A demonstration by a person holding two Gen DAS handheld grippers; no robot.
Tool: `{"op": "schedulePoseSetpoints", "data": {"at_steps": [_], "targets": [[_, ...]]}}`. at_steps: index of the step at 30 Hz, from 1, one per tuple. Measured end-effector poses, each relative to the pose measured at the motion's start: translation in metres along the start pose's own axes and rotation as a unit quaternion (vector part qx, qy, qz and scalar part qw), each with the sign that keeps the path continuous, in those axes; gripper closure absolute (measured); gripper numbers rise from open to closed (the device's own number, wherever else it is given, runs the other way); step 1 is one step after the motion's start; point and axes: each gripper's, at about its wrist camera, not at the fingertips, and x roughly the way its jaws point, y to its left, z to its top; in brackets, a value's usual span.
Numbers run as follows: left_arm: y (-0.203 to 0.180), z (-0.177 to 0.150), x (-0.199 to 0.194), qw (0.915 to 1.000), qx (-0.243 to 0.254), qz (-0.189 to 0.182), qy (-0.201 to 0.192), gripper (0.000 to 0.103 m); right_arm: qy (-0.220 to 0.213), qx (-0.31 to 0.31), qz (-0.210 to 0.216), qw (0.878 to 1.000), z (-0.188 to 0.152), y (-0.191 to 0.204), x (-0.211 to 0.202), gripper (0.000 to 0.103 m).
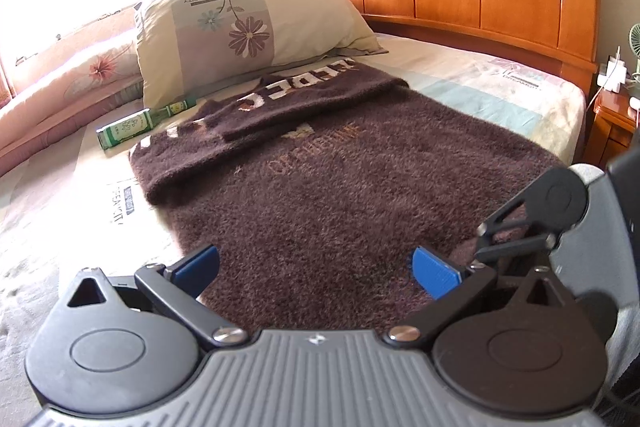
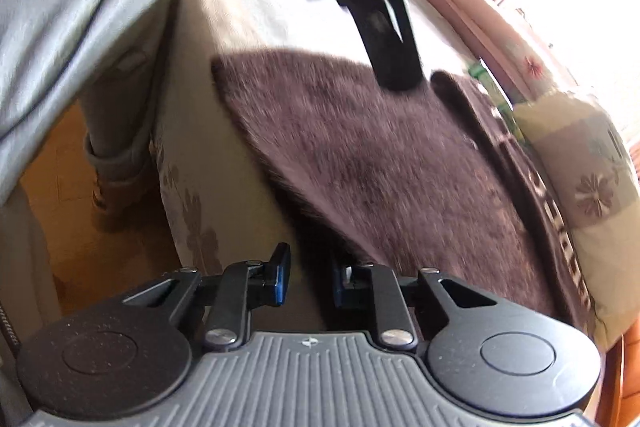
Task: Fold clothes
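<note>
- brown fuzzy sweater point(image 1: 340, 179) lies spread on the bed point(image 1: 500, 87), hem toward the foot edge, both sleeves laid across the chest near the pillow point(image 1: 248, 39).
- left tool point(image 1: 314, 269) hovers over the hem, jaws wide apart, nothing between them.
- right tool point(image 2: 308, 281) sits at the hem's near corner, jaws partly closed; dark fabric seems to sit between them, but blur means i cannot tell if it is gripped.
- judging by that, the sleeves are in and the hem looks due to be brought up toward the collar; both corners would need an even hold.
- writing: pale letters on the sweater, upside down, unreadable; "dreamcity" on pillow and sheet; green bottle point(image 1: 140, 125), label too small.
</note>
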Motion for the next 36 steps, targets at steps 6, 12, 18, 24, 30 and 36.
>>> {"op": "schedulePoseSetpoints", "data": {"at_steps": [6,12,18,24,30,36], "targets": [[-0.004,0.0,-0.002,0.9999,0.012,0.0,0.002,0.001,-0.011,-0.002,-0.003,1.0,0.011,-0.004,0.005,0.092],[-0.001,-0.002,-0.001,0.9999,0.009,0.003,0.007,0.001,-0.022,0.002,-0.001,1.0,0.019,-0.005,0.01,0.093],[0.006,0.001,-0.004,0.9999,0.003,0.011,0.006,0.001,-0.031,0.025,0.036,0.999,0.023,-0.008,0.008,0.099],[0.009,-0.004,0.002,0.9998,-0.005,0.012,0.016,0.001,-0.019,0.111,0.119,0.986,0.01,-0.018,0.008,0.1],[0.0,-0.009,0.026,0.9979,0.021,0.043,0.043,0.001,-0.036,0.194,0.157,0.968,-0.016,-0.046,-0.031,0.095],[-0.012,-0.012,0.045,0.9993,-0.005,-0.012,0.037,0.001,-0.026,0.233,0.024,0.972,-0.054,-0.093,-0.068,0.067]]}}
